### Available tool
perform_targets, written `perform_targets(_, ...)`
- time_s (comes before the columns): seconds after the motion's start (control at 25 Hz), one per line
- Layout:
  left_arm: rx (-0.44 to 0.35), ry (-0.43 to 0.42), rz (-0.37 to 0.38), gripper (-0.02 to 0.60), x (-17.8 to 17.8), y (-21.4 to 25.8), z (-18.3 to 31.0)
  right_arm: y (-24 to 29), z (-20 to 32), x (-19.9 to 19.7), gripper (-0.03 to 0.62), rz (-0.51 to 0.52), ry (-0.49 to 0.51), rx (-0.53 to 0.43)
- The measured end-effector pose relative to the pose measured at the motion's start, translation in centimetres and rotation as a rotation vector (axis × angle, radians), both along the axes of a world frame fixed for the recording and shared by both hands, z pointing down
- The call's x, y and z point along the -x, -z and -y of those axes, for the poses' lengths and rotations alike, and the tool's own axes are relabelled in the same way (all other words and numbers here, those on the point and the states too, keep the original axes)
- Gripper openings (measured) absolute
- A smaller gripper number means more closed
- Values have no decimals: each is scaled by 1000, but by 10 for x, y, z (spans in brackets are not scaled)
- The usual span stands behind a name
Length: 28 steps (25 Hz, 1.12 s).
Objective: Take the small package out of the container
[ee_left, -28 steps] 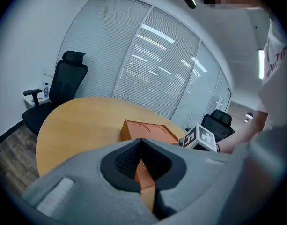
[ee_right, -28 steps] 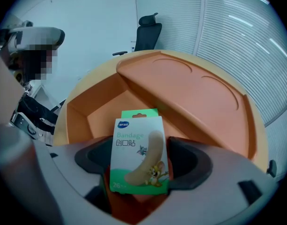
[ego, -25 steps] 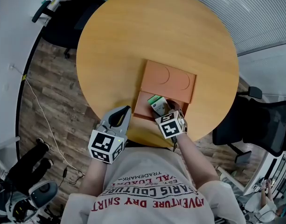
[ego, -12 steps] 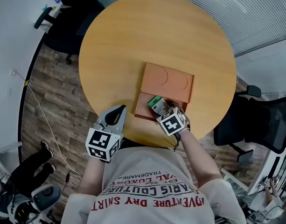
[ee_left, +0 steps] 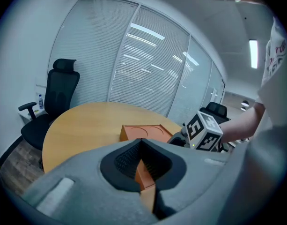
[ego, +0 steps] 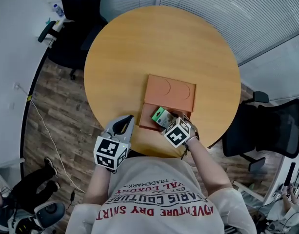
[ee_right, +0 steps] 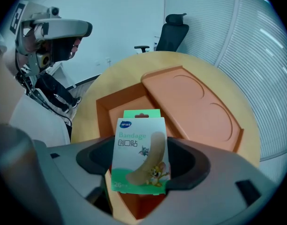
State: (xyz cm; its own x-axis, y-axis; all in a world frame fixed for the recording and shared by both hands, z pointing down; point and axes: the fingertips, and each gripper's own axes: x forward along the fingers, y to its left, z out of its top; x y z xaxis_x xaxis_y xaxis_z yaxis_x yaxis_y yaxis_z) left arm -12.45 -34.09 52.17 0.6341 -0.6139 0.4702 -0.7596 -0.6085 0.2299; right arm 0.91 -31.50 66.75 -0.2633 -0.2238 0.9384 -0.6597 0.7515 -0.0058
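My right gripper (ego: 169, 123) is shut on a small green-and-white bandage package (ee_right: 140, 150), held upright just above the open orange container (ee_right: 116, 108). From the head view the package (ego: 162, 116) hangs over the container's open near compartment (ego: 145, 117). The container's flat lid part (ego: 169, 92) with two round recesses lies on the far side. My left gripper (ego: 122, 126) hovers at the table's near edge, left of the container, its jaws closed together with nothing between them. In the left gripper view the container (ee_left: 144, 134) lies ahead past the jaws.
The round wooden table (ego: 139, 48) carries only the container. Black office chairs stand at the far left (ego: 73, 13) and at the right (ego: 266, 126). Window blinds run along the far side. A cable lies on the wooden floor at the left.
The right gripper has lifted the bandage package slightly up and toward me over the container. The left gripper has stayed near the table's edge, shifting slightly as the head view moved.
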Motion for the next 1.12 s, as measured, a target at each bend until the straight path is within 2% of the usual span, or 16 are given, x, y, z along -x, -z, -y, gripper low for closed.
perform_targets(0.24,-46,-12,1,12,-10,15,5,21,-4,1,356,51,-13,-16)
perform_targets(0.44,-70,-28,9,11,-18,22,5,43,-1,-6,356,124,-98,-75)
perform_targets(0.64,-73,-38,-48,11,-31,37,3,87,7,-19,356,182,-153,-230)
perform_targets(0.76,-94,-55,-38,11,-39,43,4,113,12,-27,356,234,-205,-302)
perform_targets(0.96,-141,-85,-40,11,-55,60,9,158,23,-47,356,341,-354,-454)
perform_targets(1.12,-216,-33,-49,11,-56,82,21,187,28,-65,356,420,-481,-579)
